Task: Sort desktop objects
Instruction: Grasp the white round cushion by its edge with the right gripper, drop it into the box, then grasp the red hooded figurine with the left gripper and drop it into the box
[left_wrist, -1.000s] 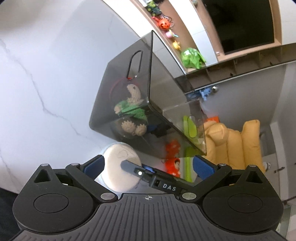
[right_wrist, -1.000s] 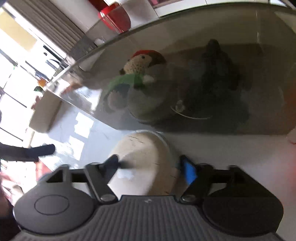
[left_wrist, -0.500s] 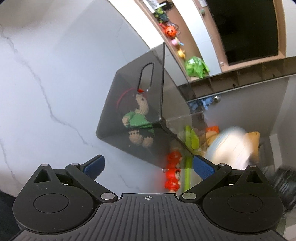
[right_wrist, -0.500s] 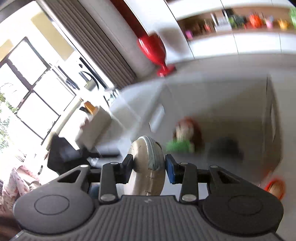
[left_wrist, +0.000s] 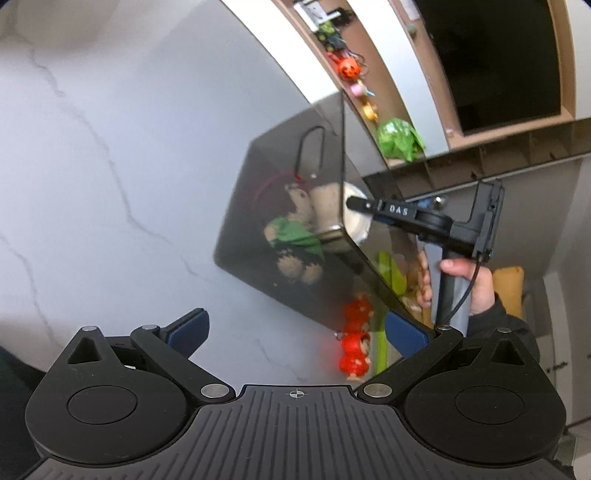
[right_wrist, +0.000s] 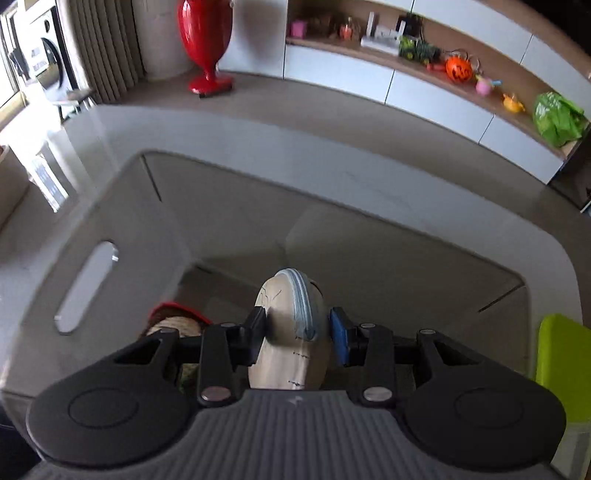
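Left wrist view: your left claw (left_wrist: 295, 328) stands wide and empty above the table (left_wrist: 92, 166), while your right claw (left_wrist: 354, 206) carries the round beige pouch (left_wrist: 356, 221) over the smoked bin (left_wrist: 288, 206); lower it beside the knitted doll (left_wrist: 295, 236), clear of the rim. Right wrist view: the pouch (right_wrist: 291, 332) is pinched between both pads, above the bin's open floor (right_wrist: 369, 251), with the doll (right_wrist: 173, 321) to its left and a lime-green object (right_wrist: 561, 365) outside the right wall.

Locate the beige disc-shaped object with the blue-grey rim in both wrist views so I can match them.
Left wrist: the beige disc is right of centre, behind the smoky bin's corner, pinched by the right gripper.
Right wrist: the disc is low centre, between the gripper's pads, over the open bin.
Shared landmark: the crocheted doll inside the bin.
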